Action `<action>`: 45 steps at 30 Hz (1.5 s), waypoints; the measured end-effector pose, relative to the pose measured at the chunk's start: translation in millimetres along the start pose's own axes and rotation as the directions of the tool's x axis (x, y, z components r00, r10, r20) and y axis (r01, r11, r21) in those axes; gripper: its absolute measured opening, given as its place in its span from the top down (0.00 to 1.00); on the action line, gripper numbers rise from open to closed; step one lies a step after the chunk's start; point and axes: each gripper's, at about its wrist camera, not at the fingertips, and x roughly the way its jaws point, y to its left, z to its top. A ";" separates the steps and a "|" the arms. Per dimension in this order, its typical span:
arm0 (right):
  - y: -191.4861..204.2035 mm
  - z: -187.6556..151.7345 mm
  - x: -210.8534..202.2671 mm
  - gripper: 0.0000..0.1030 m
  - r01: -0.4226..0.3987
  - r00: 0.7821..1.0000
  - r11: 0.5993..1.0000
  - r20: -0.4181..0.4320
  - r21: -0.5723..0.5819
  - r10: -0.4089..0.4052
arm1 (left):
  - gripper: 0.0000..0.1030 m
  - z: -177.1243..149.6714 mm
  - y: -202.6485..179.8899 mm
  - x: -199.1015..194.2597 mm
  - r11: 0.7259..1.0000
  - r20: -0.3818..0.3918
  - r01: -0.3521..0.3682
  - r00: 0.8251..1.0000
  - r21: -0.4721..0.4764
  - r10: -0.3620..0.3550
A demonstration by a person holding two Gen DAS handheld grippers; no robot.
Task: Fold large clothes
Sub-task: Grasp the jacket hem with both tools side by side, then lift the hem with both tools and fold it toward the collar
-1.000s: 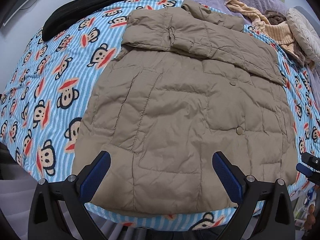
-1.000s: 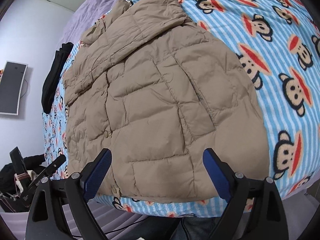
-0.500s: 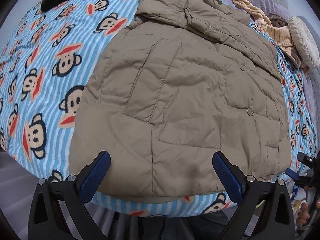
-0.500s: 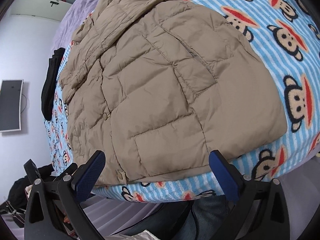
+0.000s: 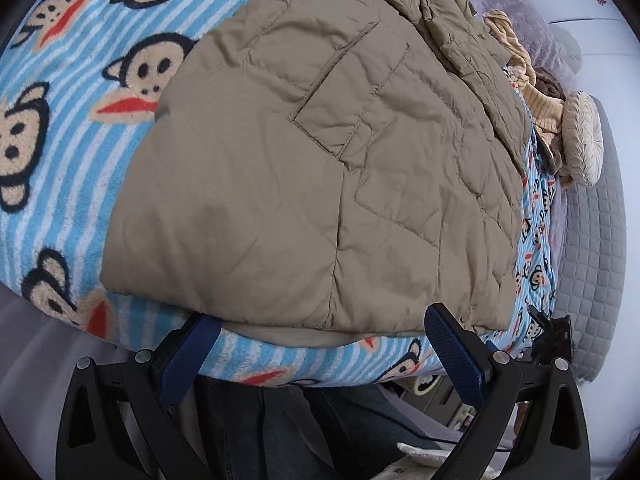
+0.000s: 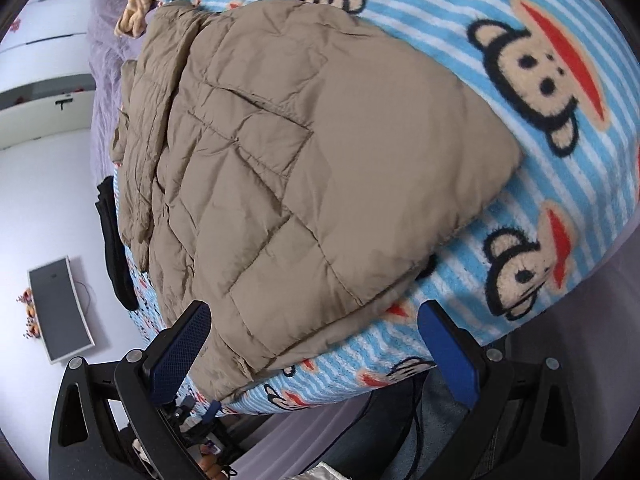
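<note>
A tan quilted puffer jacket (image 5: pixel 320 152) lies flat on a blue striped monkey-print blanket (image 5: pixel 60 140), its sleeves folded across the far end and its hem at the near bed edge. My left gripper (image 5: pixel 324 354) is open, its blue pads straddling the hem's left part, just below the hem. My right gripper (image 6: pixel 316 348) is open at the hem's right corner, the jacket (image 6: pixel 300 160) lying between its pads. Neither holds cloth.
A black garment (image 6: pixel 114 240) lies at the blanket's far left. Beige and brown clothes (image 5: pixel 532 92) and a round cushion (image 5: pixel 584 136) lie at the far right on the grey bed. A monitor (image 6: pixel 60 308) stands on the floor. The person's legs are below the bed edge.
Both grippers have dropped low and moved in to the jacket's hem at the near bed edge. Both stay open. The jacket has not moved.
</note>
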 end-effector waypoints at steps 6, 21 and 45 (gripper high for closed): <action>-12.8 2.8 10.7 0.00 -0.066 0.998 0.995 0.017 0.071 0.064 | 0.01 9.1 -5.3 17.7 0.999 -0.014 0.051 0.999 -0.017 -0.051; -3.6 2.7 36.8 0.01 -0.215 0.976 0.967 0.051 0.133 0.210 | 0.76 28.5 -27.4 20.1 0.997 0.017 0.017 1.000 0.074 -0.018; 185.7 78.0 -25.6 0.90 -0.050 0.995 0.887 0.055 -0.459 0.084 | 0.83 146.4 -162.1 -112.6 0.991 0.489 -0.018 0.871 0.133 -0.050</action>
